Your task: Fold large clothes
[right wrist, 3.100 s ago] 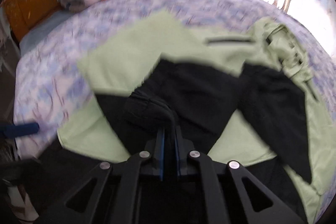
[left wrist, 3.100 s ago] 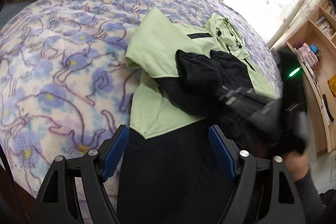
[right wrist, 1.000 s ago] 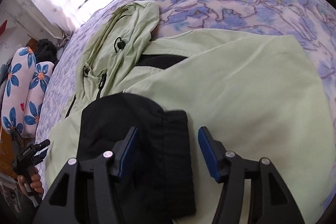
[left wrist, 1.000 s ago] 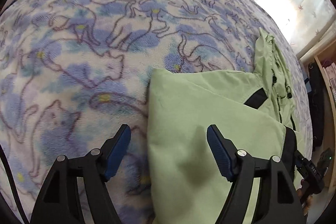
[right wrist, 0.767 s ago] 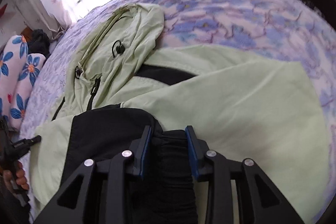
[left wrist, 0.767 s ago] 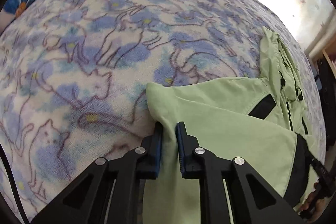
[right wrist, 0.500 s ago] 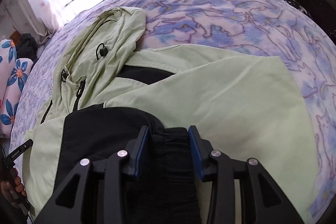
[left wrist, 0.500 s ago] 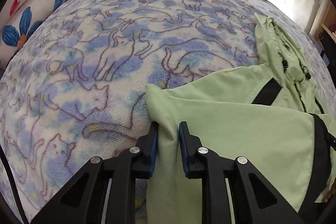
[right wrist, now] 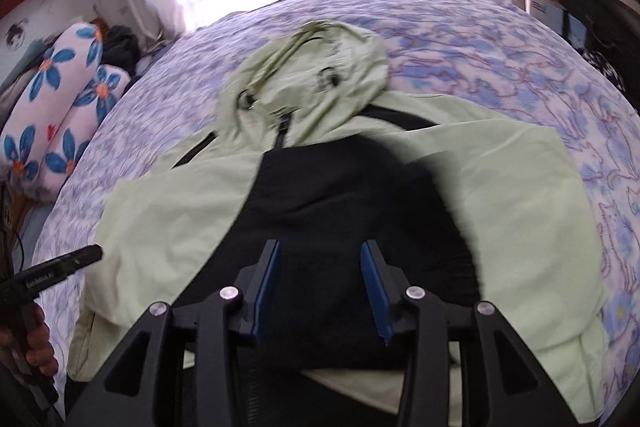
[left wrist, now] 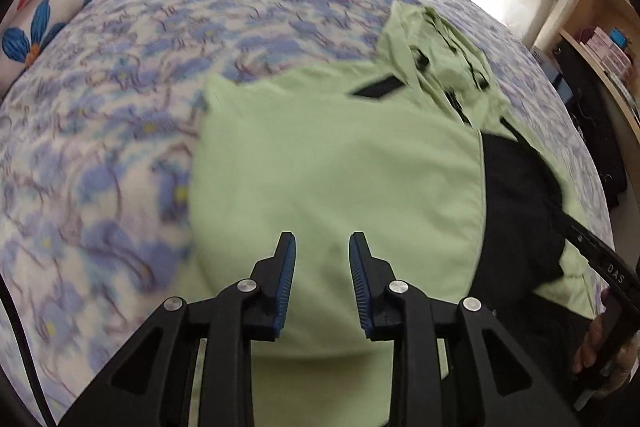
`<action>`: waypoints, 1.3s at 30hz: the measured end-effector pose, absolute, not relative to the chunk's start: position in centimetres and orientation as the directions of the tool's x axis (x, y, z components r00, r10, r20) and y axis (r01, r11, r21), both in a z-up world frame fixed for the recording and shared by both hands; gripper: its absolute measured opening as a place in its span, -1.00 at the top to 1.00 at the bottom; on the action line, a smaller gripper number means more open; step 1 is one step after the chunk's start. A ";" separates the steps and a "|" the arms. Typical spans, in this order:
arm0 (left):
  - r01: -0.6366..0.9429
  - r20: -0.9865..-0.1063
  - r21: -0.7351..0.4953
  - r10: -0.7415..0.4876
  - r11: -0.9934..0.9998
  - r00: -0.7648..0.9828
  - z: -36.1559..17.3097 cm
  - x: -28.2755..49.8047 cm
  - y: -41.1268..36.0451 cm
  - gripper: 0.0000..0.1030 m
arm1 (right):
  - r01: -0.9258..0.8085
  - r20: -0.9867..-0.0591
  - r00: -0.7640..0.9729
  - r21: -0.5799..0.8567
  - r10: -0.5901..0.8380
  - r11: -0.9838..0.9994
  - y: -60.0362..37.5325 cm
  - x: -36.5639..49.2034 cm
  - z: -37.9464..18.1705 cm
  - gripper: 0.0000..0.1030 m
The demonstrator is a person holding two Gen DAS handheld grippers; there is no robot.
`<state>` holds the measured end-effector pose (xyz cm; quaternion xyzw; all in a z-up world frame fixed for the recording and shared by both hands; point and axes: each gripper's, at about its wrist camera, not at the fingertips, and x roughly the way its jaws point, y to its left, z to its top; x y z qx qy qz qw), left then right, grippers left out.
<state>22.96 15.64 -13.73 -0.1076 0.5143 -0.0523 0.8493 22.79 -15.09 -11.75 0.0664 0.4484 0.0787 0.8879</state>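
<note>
Ahead of both part-open, empty claws, left gripper (left wrist: 322, 281) having just widened and right gripper (right wrist: 320, 287) steady, jacket (left wrist: 336, 179) lay sleeves-in on bed (left wrist: 120, 75); lengthwise folds seemingly remained.

Left tongs (left wrist: 322, 249) hanging over folded light-green jacket (left wrist: 332, 167), jaws just opening, slightly parted, nothing between the blue pads. Jacket lying on bed (left wrist: 120, 107) with cat-print blanket; black sleeve (left wrist: 516, 203) across its right side, hood (left wrist: 436, 39) beyond. Right tongs (left wrist: 592, 255) at right edge, held by a hand (left wrist: 600, 351). Floral pillow (left wrist: 60, 7) upper left.
</note>
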 end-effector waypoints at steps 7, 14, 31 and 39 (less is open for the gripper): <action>0.003 -0.879 -0.149 -0.134 0.989 0.458 -15.8 21.4 13.5 0.50 | -0.134 -0.777 0.622 0.018 0.098 0.991 -12.8 22.2 -12.1 0.20; -0.004 -0.883 -0.125 -0.109 0.992 0.456 -16.1 21.4 13.1 0.47 | -0.146 -0.745 0.653 0.056 0.138 0.988 -12.4 20.9 -11.5 0.20; 0.028 -0.868 -0.153 -0.148 0.988 0.474 -16.3 20.0 12.2 0.06 | -0.230 -0.835 0.516 0.081 0.193 0.970 -10.4 20.7 -15.6 0.20; 0.028 -0.872 -0.150 -0.146 0.988 0.466 -16.0 19.7 12.4 -0.03 | -0.013 -0.813 0.538 0.259 0.225 0.966 -21.0 20.4 -14.5 0.21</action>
